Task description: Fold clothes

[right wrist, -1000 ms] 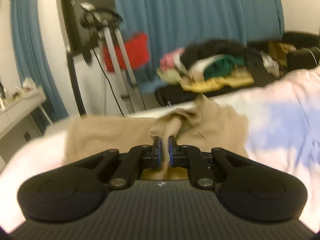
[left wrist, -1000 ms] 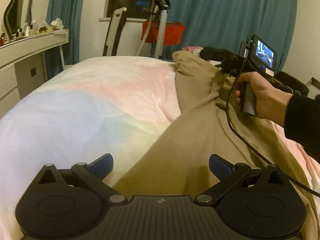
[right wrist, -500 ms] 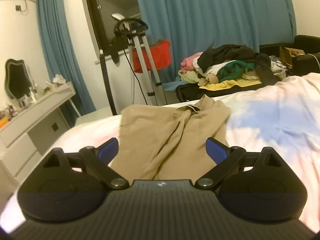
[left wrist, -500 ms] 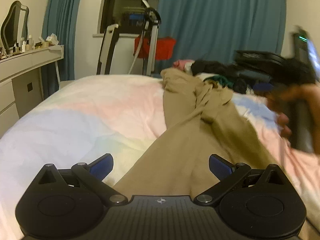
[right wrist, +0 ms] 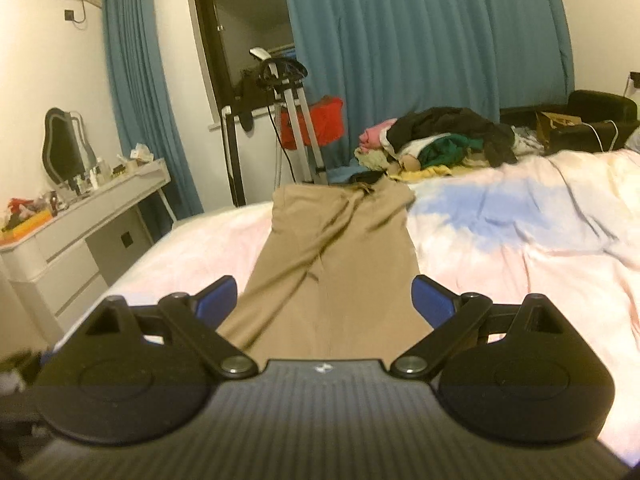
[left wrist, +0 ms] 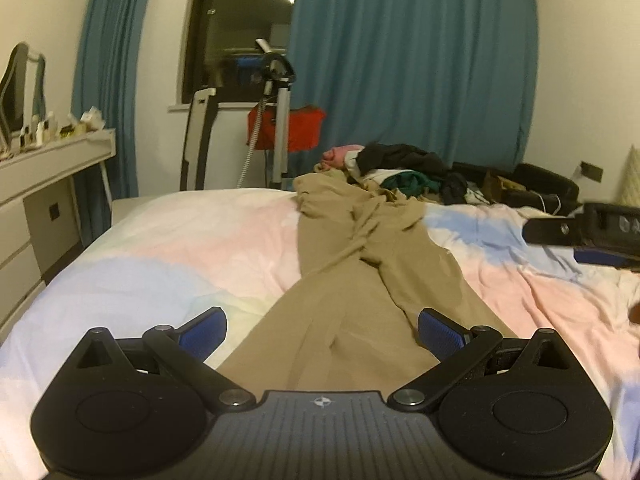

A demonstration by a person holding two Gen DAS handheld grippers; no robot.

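A pair of tan trousers lies lengthwise on the pastel bedspread, its far waist end bunched and folded over. My left gripper is open and empty, low over the near end of the trousers. My right gripper is open and empty above the same trousers. It also shows at the right edge of the left wrist view.
A heap of mixed clothes lies beyond the bed's far edge. A white dresser with a mirror stands at the left. A garment steamer stand and a red bag stand by the blue curtains.
My right gripper was shut on the trousers' waist end one second ago. It has opened, let the fabric drop and drawn back. The left gripper has stayed open.
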